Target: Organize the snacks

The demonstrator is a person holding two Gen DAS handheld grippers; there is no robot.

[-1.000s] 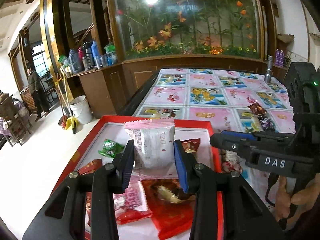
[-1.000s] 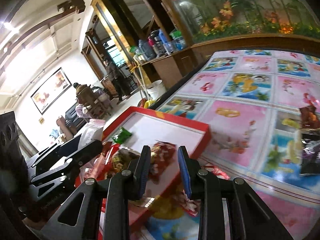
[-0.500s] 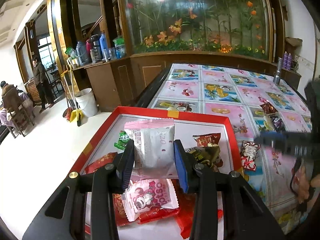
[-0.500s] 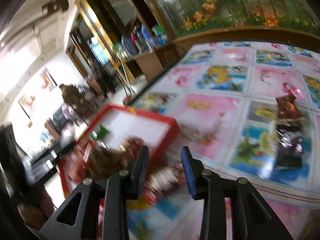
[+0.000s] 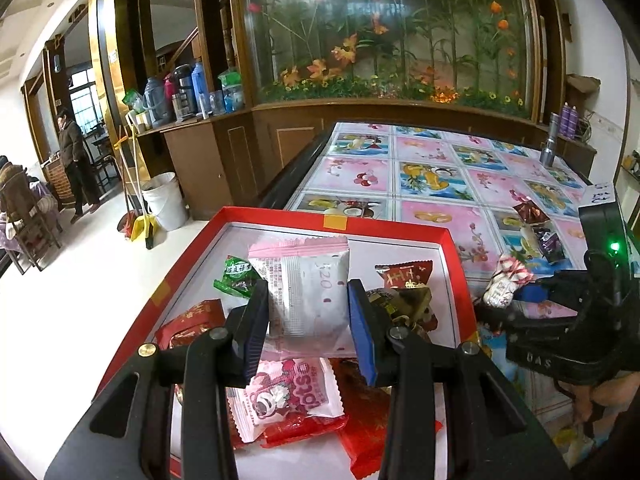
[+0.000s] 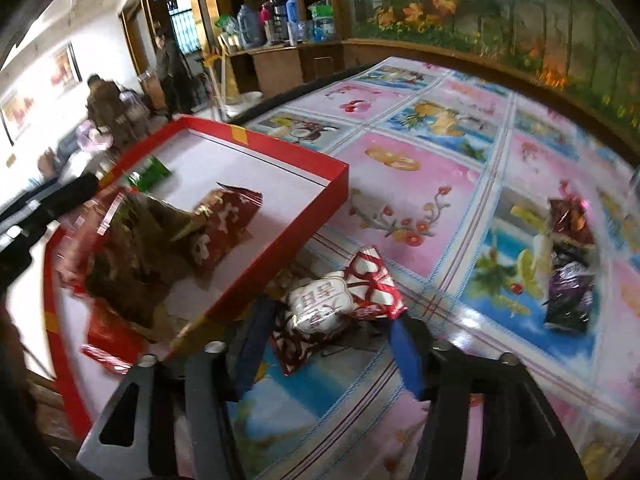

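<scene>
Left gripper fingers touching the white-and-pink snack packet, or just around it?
Touching. In the left wrist view, both fingers of the left gripper press the sides of the white-and-pink packet, holding it upright above the red tray.

Left gripper [image 5: 308, 320] clamps pink-white packet [image 5: 306, 290] above red tray [image 5: 336, 218].

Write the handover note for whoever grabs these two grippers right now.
Left gripper: jaws shut on the pink-and-white packet, held above the red tray.
Right gripper: jaws open, straddling the red-and-white candy on the tablecloth just outside the tray's edge; not gripped yet.
Done: several snacks already lie in the tray, including the green candy and the strawberry-bear packet.
Left: release the packet, tray the red-and-white candy, then the dark wrappers farther out on the tablecloth.
</scene>
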